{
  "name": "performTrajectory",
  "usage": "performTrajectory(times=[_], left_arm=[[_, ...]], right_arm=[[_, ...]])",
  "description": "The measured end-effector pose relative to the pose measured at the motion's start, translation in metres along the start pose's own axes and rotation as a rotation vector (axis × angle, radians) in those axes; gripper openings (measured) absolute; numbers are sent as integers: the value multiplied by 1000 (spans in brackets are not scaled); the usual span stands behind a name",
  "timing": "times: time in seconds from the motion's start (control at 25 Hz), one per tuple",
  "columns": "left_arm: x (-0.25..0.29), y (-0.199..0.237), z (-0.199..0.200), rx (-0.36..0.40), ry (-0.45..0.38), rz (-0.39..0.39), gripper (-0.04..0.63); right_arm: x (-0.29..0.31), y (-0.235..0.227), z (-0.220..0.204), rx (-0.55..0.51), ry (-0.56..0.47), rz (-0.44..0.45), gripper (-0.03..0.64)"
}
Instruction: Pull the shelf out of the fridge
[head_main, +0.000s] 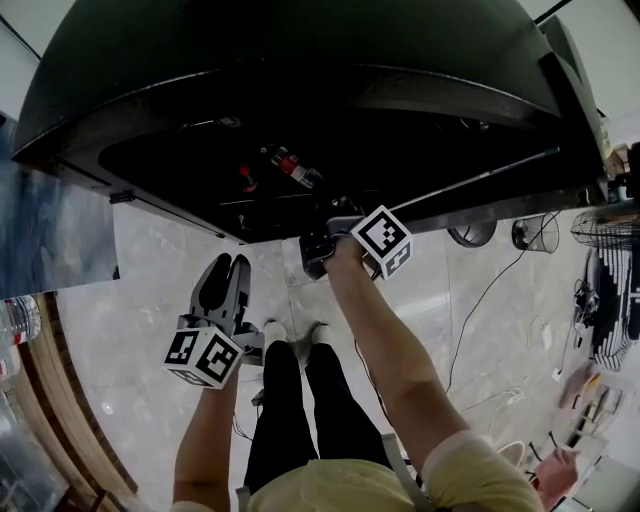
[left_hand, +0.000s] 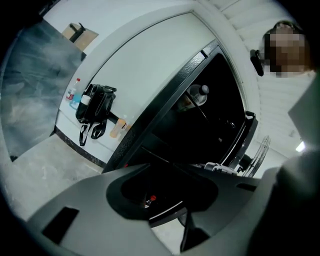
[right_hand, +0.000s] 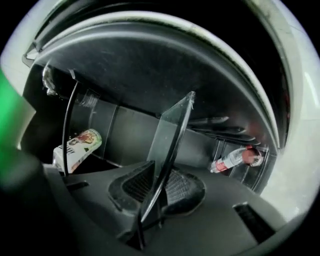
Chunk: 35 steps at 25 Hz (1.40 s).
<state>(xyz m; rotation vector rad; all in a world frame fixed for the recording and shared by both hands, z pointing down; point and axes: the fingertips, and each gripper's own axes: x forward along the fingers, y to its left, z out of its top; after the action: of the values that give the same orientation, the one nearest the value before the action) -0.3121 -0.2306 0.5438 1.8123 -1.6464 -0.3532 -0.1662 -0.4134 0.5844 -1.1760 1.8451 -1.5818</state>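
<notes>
The black fridge stands open in front of me, dark inside. In the right gripper view the glass shelf runs edge-on between the ribbed pads. My right gripper is shut on the shelf's front edge. In the head view that gripper reaches into the fridge's opening, its marker cube just behind it. My left gripper hangs lower and to the left, outside the fridge above the floor. It is open and holds nothing, and its camera looks at the fridge from outside.
A red-capped bottle and a can lie inside the fridge behind the shelf. A black bag hangs on the white wall. The person's legs stand below the fridge. A fan and cables lie at right.
</notes>
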Motion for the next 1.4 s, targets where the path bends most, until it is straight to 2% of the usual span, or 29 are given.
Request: performTrajectory(times=[0.2,0.4,0.64,0.84,1.08,1.24,1.4], left_arm=[[8,-11,-2,-75,9,-17,123],[21,-6,-11,-151,-20,-41,123],[33,-8,-20,-263,-19,-7,123],[43,-2,-24,-311,-61,7,132],[52,0,-21,-433,-120,-7,149],[56,1,-22,-446,-122,17,150],[63,1,-16,-454,-153,-5,149]], right_arm=[[-11,-2,-3,22,11,1,58],[-21,-3,-7,23,29,14,55],[-32,-4,-10,30,45,23,54],[-40,-4,-10,23,51,27,54],[-50,-4,-15,30,57,33,54],[-55,-6,-16,37,62,35,54],[-65,-9,-19,33,71,17,52]])
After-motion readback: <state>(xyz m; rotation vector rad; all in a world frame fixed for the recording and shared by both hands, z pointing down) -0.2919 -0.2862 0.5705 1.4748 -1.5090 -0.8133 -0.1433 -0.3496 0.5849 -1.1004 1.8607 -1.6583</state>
